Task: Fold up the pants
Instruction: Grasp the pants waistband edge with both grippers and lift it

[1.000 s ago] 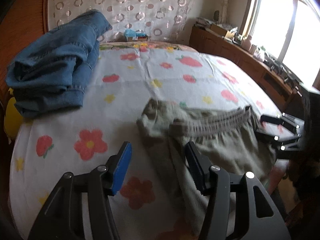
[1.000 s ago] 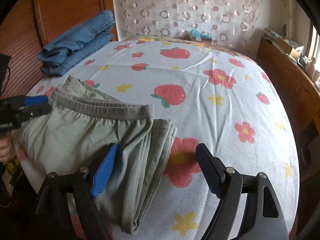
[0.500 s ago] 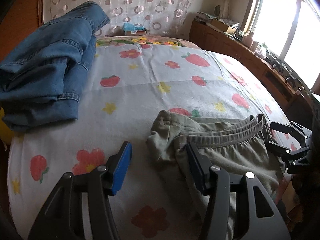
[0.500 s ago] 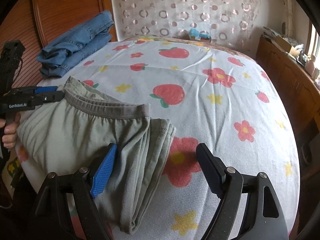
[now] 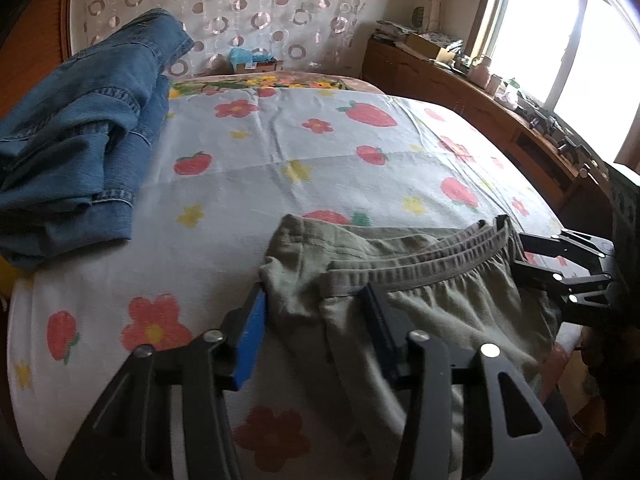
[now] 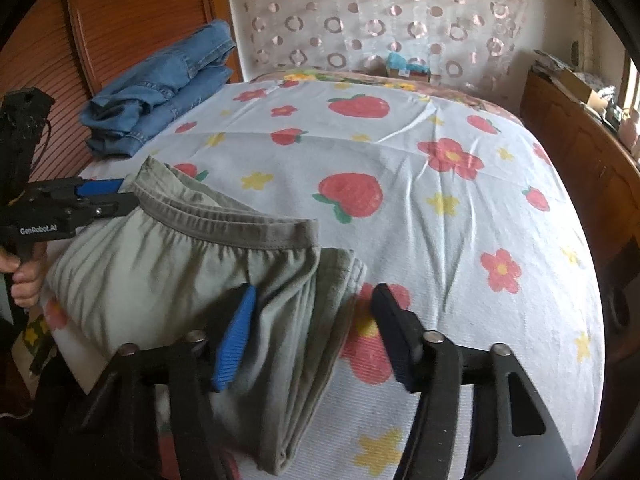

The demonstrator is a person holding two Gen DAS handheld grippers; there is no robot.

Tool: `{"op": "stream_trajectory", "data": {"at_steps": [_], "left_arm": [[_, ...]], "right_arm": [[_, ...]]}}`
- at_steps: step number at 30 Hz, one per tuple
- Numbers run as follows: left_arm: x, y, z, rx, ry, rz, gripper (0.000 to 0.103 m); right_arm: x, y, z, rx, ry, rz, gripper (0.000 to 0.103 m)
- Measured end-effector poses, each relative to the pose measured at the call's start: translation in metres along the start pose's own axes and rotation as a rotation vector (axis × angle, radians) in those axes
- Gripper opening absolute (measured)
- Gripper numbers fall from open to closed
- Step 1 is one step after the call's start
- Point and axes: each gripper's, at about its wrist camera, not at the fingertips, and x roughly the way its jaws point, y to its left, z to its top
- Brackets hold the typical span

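Observation:
Olive-green pants lie folded near the front edge of the bed, waistband facing the headboard. In the left wrist view my left gripper straddles the pants' left corner; its jaws are closing, with cloth between them and a gap still showing. In the right wrist view my right gripper straddles the folded right edge of the pants; its jaws are closing too, and the far finger stands clear of the cloth. Each gripper shows in the other's view: the right gripper, and the left gripper at the waistband, held by a hand.
A pile of blue jeans lies at the bed's far left by the wooden wall. The flowered sheet covers the bed. A wooden cabinet with clutter runs along the right under a window. A small box sits at the headboard.
Both grippers' jaws have narrowed around the pants. The left gripper has edged closer, so the waistband corner now sits between its fingers. The right gripper has stayed in place.

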Motion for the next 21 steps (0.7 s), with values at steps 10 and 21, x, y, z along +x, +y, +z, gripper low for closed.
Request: {"op": "stream_trajectory", "data": {"at_steps": [10,21], "left_arm": [[-0.011,-0.004,-0.008,0.001,-0.040,-0.046,0.013],[-0.056,-0.024,-0.006,0.015,-0.168,-0.048,0.010]], "right_arm": [[-0.001,0.003,0.000,0.014,-0.011,0.085,0.011],[-0.031,0.013,0.003,0.008,-0.112,0.080,0.007]]}}
